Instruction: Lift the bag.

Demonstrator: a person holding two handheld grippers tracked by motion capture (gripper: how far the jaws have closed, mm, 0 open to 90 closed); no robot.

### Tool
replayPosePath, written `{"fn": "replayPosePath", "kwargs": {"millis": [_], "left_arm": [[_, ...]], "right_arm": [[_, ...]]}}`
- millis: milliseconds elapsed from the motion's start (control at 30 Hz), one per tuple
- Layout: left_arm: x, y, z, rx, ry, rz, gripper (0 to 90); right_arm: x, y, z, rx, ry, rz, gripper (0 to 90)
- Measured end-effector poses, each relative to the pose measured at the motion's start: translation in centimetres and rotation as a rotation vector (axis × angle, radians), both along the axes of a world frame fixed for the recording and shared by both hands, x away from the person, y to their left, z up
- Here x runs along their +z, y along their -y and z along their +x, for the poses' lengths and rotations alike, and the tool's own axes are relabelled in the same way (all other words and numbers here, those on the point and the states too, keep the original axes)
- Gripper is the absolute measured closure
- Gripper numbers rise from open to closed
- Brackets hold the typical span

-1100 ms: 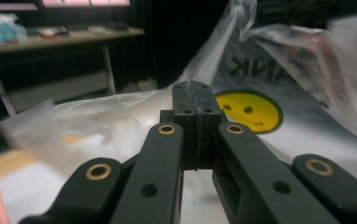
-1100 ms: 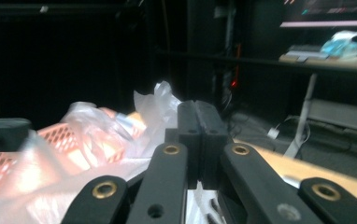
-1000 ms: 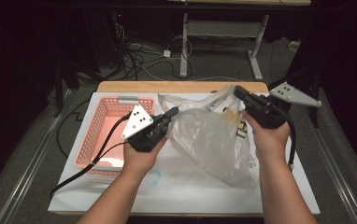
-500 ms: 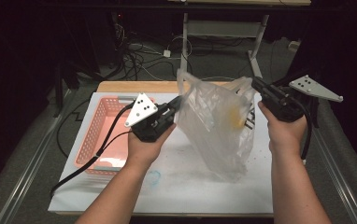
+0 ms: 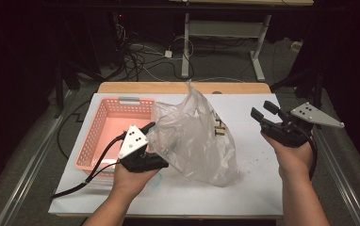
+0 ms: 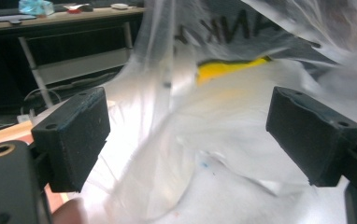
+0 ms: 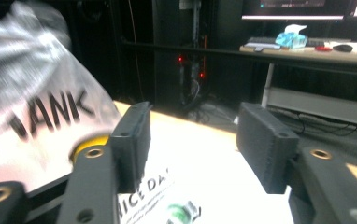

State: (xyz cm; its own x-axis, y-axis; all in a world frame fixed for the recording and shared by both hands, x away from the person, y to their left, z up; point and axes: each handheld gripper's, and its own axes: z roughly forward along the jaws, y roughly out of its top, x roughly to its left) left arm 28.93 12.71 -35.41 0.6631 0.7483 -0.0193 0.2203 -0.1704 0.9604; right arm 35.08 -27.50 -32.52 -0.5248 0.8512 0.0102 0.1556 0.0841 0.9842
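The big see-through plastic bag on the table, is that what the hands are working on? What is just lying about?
Part of the job:
- crinkly clear plastic bag with black lettering
- left gripper, jaws just opened, bag film in front of them
- right gripper, jaws just opened, nothing between them

Just lying about:
- pink plastic mesh basket
- white sheet covering the table
- tangled cables on the floor

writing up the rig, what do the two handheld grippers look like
Both are black handheld units. The left gripper carries a grey three-cornered plate with small dark dots and trails a black cable. The right gripper has the same plate. Jaws end in blocky black pads. Forearms bare.
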Motion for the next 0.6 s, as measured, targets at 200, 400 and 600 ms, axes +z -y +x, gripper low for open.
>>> {"fn": "replayPosePath", "kwargs": {"millis": [200,400,600], "left_arm": [[-1.8,-0.8,-1.8,-0.028,-0.046,0.01,4.8],[-4.1,-0.4,-1.8,-0.051,-0.133,0.043,0.0],[-5.3,-0.3,-1.3,-0.067,-0.17,0.033,0.0]], "right_arm": [[-2.3,0.5,-1.2,0.014,-0.042,-0.013,37.4],[-4.9,0.9,-2.0,-0.002,-0.095,-0.008,21.3],[-7.0,1.2,-2.7,-0.018,-0.107,-0.038,0.4]]}}
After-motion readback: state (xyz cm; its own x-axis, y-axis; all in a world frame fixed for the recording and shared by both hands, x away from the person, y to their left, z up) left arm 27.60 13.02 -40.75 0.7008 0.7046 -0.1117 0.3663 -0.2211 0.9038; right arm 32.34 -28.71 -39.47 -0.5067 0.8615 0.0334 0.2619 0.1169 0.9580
